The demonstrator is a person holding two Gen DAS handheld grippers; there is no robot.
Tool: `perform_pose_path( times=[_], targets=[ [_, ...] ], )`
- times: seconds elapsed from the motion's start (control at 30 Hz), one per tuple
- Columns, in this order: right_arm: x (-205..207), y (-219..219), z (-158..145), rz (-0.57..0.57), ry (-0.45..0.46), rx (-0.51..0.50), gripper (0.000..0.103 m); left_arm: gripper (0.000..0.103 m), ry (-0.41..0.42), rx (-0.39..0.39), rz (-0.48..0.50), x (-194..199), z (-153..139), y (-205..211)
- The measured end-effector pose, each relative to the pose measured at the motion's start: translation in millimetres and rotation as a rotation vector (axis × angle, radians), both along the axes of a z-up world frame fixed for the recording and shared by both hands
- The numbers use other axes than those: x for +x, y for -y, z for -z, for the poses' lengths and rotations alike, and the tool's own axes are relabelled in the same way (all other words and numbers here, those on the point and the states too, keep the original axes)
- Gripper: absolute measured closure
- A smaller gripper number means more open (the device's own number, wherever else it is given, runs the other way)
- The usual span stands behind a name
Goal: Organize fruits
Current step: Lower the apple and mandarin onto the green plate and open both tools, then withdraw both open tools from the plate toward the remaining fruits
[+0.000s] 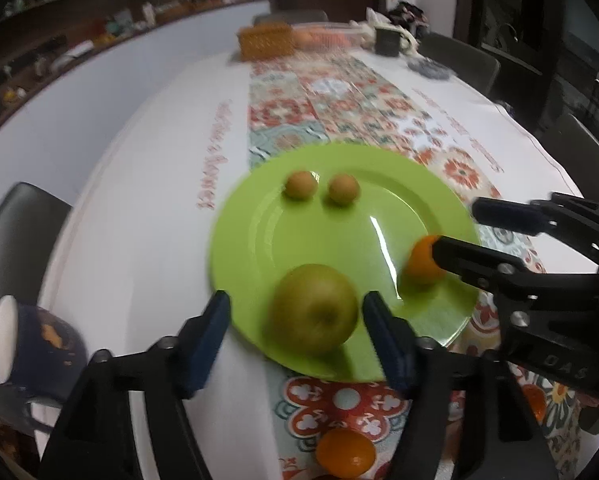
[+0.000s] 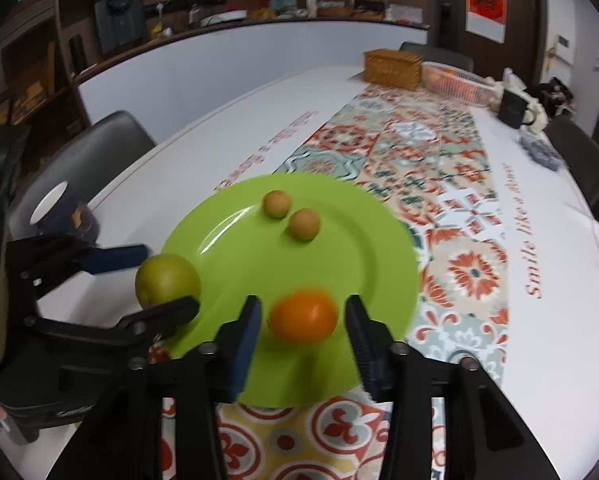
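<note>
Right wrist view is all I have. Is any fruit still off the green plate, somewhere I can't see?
Observer: Yes. Another small round orange fruit lies on the patterned tablecloth, just off the near rim of the round lime-green plate. The tools hide it from your view.
Operator: Is the left tool gripping the apple?
Observer: No. In the left wrist view the left tool is open around the round yellow-green apple. One blue pad stands well clear of it and the other sits close beside it.
</note>
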State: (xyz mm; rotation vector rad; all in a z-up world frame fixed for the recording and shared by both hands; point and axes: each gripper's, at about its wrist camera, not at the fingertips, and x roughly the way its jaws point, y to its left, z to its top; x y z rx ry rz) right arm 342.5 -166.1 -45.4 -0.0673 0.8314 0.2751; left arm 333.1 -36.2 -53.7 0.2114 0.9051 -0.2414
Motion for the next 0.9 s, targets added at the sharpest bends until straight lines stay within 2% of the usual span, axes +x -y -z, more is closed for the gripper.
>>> perform_pose_path(
  times=[0.13, 0.3, 0.43, 0.63, 0.9],
  targets=[
    [-15, 8, -12, 0.031, 0.028, 0.004, 0.047, 0.032, 0.028, -0.014, -0.034, -11, -14, -8],
    [-41, 12, -31, 0.053, 0.074, 0.007, 0.047, 0.032, 0.118, -0.003, -0.047, -44, -41, -10],
    [-65, 13, -50, 0.064, 0.109, 0.035, 0.047, 0.028, 0.16, -0.025, -0.057, -67, -61, -14],
    [-99, 9, -77, 0.079, 0.161, 0.063, 0.046, 0.024, 0.201, -0.039, -0.063, -96, -91, -20],
    [-136, 2, -95, 0.081, 0.191, 0.069, 0.045, 0.021, 0.247, -0.056, -0.082, -140, -116, -30]
  ],
)
